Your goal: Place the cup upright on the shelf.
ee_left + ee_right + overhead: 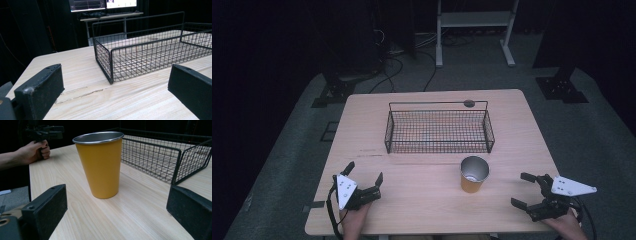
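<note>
An upright yellow cup (473,174) with a metal rim stands on the wooden table (422,200), just in front of the black wire basket (439,128). In the right gripper view the yellow cup (102,163) rises ahead between the wide-apart jaws, a short way off. My right gripper (525,190) rests open near the table's front right, to the right of the cup. My left gripper (363,173) sits open at the front left, pointing toward the basket (150,50), with nothing between its jaws. The basket looks empty.
A small dark disc (469,103) lies on the table behind the basket. Beyond the table stand a white metal frame (474,30) and cables on grey floor. In the right gripper view, the other hand (32,151) holds its gripper at the far left.
</note>
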The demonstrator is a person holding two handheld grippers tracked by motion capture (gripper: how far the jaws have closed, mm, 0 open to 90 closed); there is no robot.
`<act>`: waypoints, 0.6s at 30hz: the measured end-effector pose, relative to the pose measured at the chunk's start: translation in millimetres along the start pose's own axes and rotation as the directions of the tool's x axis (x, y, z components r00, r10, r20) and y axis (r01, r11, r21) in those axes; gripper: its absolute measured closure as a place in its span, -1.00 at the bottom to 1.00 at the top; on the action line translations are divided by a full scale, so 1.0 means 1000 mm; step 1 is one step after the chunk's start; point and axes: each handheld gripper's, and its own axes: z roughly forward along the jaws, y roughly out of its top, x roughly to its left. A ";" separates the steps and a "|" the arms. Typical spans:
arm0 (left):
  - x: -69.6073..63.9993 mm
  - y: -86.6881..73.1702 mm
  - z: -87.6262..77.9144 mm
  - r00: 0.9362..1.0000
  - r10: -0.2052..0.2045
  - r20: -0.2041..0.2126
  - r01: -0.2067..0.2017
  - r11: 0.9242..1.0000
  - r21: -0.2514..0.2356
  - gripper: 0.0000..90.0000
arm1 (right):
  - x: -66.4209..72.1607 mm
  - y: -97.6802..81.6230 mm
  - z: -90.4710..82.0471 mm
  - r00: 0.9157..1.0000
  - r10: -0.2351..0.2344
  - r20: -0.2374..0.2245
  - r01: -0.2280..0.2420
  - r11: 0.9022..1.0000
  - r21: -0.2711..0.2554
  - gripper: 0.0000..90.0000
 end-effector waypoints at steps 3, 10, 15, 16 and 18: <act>-0.001 0.000 0.000 1.000 0.009 -0.002 -0.009 1.000 0.003 -1.00 | 0.000 0.001 0.001 1.000 0.000 -0.002 0.000 1.000 0.004 -0.94; -0.003 0.000 0.000 1.000 0.023 0.002 -0.023 1.000 0.003 -1.00 | 0.003 0.007 0.001 1.000 -0.006 -0.003 0.006 1.000 -0.005 -0.94; -0.003 -0.001 -0.001 1.000 0.026 -0.001 -0.026 1.000 -0.005 -1.00 | 0.006 0.015 0.004 1.000 -0.016 -0.001 0.016 1.000 -0.008 -0.96; -0.004 0.000 -0.001 1.000 0.026 -0.002 -0.026 1.000 -0.003 -1.00 | 0.006 0.016 0.005 1.000 -0.015 -0.003 0.015 1.000 -0.010 -0.96; -0.004 0.000 -0.001 1.000 0.026 -0.003 -0.026 1.000 -0.001 -1.00 | 0.007 0.020 0.009 1.000 -0.018 -0.006 0.018 1.000 -0.007 -0.96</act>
